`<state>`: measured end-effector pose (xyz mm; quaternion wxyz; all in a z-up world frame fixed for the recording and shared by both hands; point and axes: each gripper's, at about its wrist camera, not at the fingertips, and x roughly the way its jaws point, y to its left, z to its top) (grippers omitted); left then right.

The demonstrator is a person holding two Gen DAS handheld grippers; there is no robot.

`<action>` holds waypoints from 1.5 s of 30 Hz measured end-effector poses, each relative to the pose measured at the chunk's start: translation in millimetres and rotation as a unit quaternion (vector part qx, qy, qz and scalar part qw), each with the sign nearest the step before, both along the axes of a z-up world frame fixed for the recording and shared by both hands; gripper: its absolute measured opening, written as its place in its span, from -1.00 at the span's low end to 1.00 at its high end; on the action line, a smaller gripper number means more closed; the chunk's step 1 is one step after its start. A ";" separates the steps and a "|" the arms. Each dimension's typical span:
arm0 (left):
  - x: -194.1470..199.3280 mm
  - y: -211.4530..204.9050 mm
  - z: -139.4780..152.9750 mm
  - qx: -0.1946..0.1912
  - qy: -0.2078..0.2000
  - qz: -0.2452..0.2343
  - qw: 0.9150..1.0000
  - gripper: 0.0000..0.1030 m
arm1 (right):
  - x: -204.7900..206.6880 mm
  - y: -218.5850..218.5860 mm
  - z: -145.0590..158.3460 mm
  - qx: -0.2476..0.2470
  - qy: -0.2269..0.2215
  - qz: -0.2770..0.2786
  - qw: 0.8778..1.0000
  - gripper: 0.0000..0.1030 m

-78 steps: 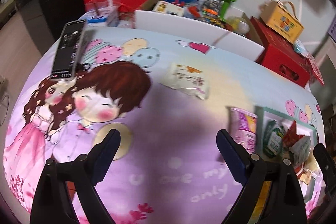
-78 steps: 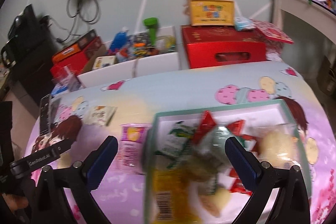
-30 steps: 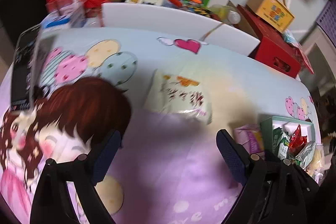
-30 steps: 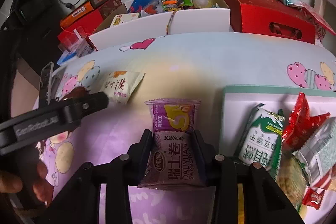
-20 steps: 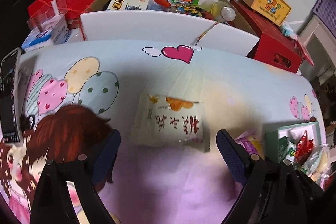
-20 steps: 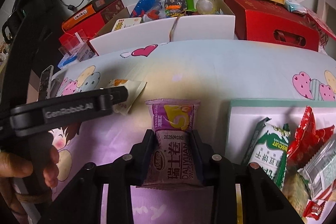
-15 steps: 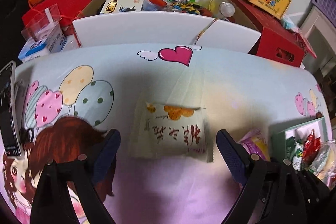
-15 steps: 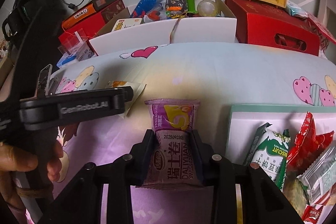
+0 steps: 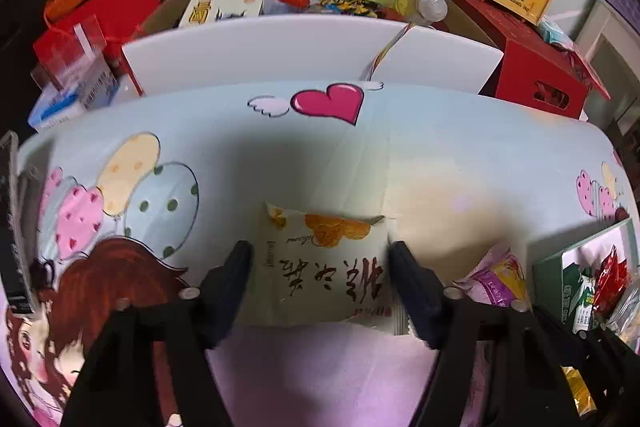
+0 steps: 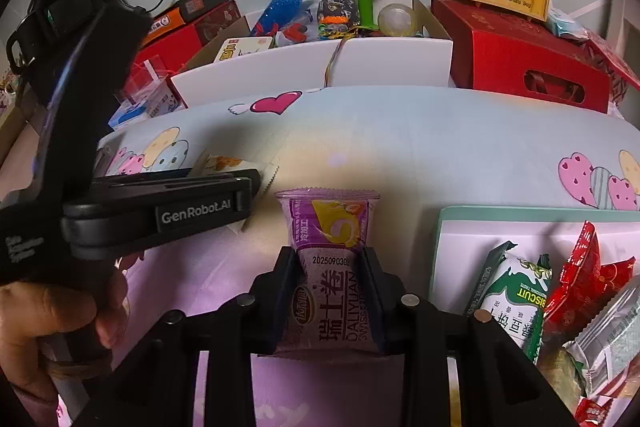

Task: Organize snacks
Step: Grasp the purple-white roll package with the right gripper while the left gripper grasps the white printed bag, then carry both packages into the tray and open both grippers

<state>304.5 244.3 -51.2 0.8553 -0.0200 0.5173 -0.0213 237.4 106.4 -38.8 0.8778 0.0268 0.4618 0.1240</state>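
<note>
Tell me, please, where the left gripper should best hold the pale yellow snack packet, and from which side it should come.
Grip the pale yellow snack packet across its middle, pinching its two side edges. It lies flat on the cartoon cloth, so come from above with the fingers pointing at the cloth. The left gripper already straddles it this way.

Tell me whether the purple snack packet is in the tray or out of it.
Out. The purple snack packet is clamped in the right gripper, left of the tray, which holds the other snacks.
</note>
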 end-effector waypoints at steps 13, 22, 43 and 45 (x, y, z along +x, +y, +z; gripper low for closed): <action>-23.0 -7.1 13.8 -0.009 -0.004 0.021 1.000 0.04 | -7.7 -6.4 11.7 0.008 0.007 -0.006 1.000 -0.35; -64.1 -0.3 44.1 -0.040 -0.015 0.078 0.996 0.04 | -33.4 -15.1 44.9 0.013 -0.012 -0.008 1.000 -0.35; -173.5 -37.0 102.1 -0.069 -0.085 0.096 0.989 0.04 | -121.1 -61.7 92.8 0.031 -0.052 -0.044 0.997 -0.35; -180.8 -42.7 103.1 -0.070 -0.088 0.092 0.989 0.04 | -127.3 -65.1 94.1 0.031 -0.054 -0.046 0.997 -0.35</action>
